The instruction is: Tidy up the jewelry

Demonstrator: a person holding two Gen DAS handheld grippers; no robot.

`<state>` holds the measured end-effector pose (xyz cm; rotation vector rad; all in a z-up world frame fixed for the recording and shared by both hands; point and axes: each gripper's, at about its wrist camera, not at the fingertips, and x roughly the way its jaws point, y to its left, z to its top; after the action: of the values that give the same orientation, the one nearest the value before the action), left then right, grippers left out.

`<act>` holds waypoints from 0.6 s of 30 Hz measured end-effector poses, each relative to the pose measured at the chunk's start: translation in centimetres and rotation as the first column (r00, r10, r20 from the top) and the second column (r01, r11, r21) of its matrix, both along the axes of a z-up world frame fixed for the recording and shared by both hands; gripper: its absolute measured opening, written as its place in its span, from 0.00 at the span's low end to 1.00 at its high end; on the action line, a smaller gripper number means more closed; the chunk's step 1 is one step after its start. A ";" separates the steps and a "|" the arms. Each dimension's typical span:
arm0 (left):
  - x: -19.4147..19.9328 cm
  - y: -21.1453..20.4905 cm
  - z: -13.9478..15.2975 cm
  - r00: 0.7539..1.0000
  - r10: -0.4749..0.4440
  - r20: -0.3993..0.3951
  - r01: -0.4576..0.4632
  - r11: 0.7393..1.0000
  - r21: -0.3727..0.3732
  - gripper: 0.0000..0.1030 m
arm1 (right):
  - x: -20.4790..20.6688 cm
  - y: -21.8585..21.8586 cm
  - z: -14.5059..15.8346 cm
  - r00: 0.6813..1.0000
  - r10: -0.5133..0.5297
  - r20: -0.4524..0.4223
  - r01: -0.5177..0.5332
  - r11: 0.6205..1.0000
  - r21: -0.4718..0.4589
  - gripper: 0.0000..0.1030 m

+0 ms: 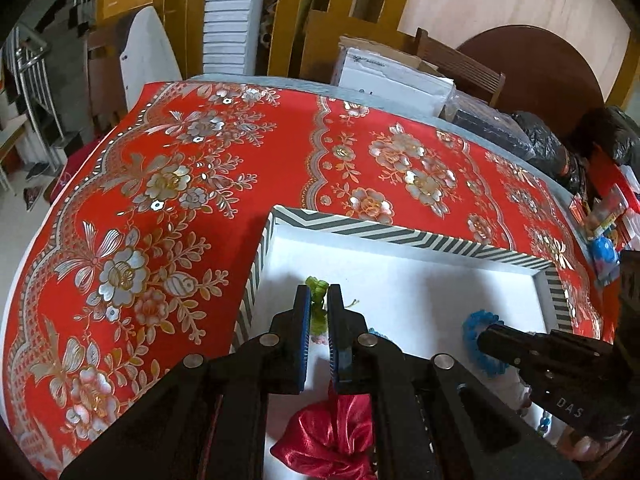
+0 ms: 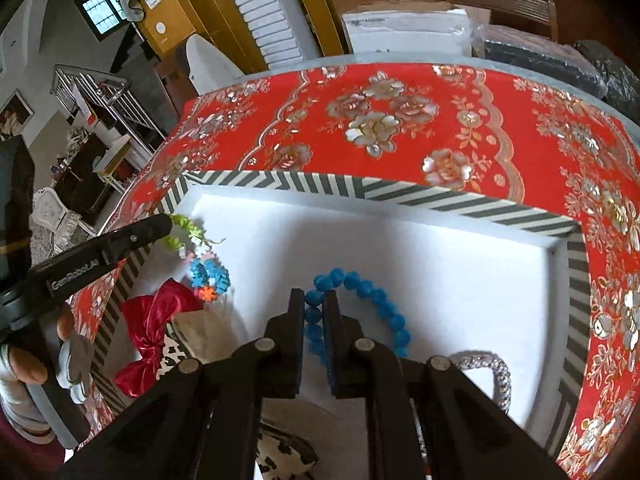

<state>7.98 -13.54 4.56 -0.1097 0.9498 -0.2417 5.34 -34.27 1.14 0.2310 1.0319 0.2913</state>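
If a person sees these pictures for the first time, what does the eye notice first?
First the bright red floral tablecloth, then the zigzag-rimmed white tray lying on it. Inside the tray, the right gripper pinches a blue bead bracelet, and the left gripper pinches a green-tipped bracelet.

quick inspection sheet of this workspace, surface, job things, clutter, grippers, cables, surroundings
surface: red floral tablecloth on a table; a striped-rim tray with a white floor sits on it.
job's things: blue bead bracelet, multicoloured bracelet with a green end, silver bangle and red satin bow, all at the tray.
clutter: small colourful packets at the table's right edge.
grippers: left gripper shut on the multicoloured bracelet's green end; right gripper shut on the blue bead bracelet.
cables: nothing seen.
surroundings: wooden chairs, a white box, black bags, metal railing.
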 end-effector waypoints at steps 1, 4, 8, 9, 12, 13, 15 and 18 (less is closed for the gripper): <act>-0.1 0.0 0.0 1.000 -0.005 -0.002 0.005 1.000 -0.005 0.07 | -0.2 -0.2 0.0 1.000 -0.008 -0.009 0.008 1.000 0.011 0.23; -0.7 0.1 0.4 1.000 -0.003 0.002 0.003 1.000 -0.010 0.17 | -1.0 -1.0 0.8 1.000 -0.024 0.014 0.024 0.999 0.031 0.31; -2.0 0.4 1.4 1.000 -0.009 0.019 0.009 1.000 -0.016 0.18 | -2.9 -2.2 2.6 0.998 -0.040 0.054 0.038 0.999 0.032 0.32; -2.5 0.4 1.7 1.000 -0.014 0.025 0.015 1.000 -0.012 0.18 | -3.6 -2.6 3.2 0.997 -0.047 0.065 0.046 0.999 0.028 0.32; -4.2 0.3 2.6 0.998 -0.034 0.047 0.034 0.999 -0.001 0.18 | -5.7 -3.7 4.5 0.993 -0.066 0.093 0.064 0.998 0.027 0.37; -4.9 0.1 2.9 0.998 -0.039 0.056 0.039 0.999 0.009 0.18 | -6.4 -4.2 4.8 0.992 -0.078 0.100 0.076 0.997 0.021 0.38; -6.3 -0.2 3.5 0.996 -0.054 0.075 0.052 0.998 0.024 0.18 | -8.2 -4.9 5.6 0.989 -0.090 0.120 0.089 0.996 0.015 0.39; -8.7 -0.8 4.1 0.993 -0.070 0.096 0.066 0.997 0.045 0.18 | -11.2 -5.8 6.5 0.985 -0.095 0.144 0.097 0.995 -0.007 0.41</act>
<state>-0.72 -14.32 8.66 -0.0269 0.8613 -0.2876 -5.86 -40.03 7.66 0.2434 0.8771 0.2102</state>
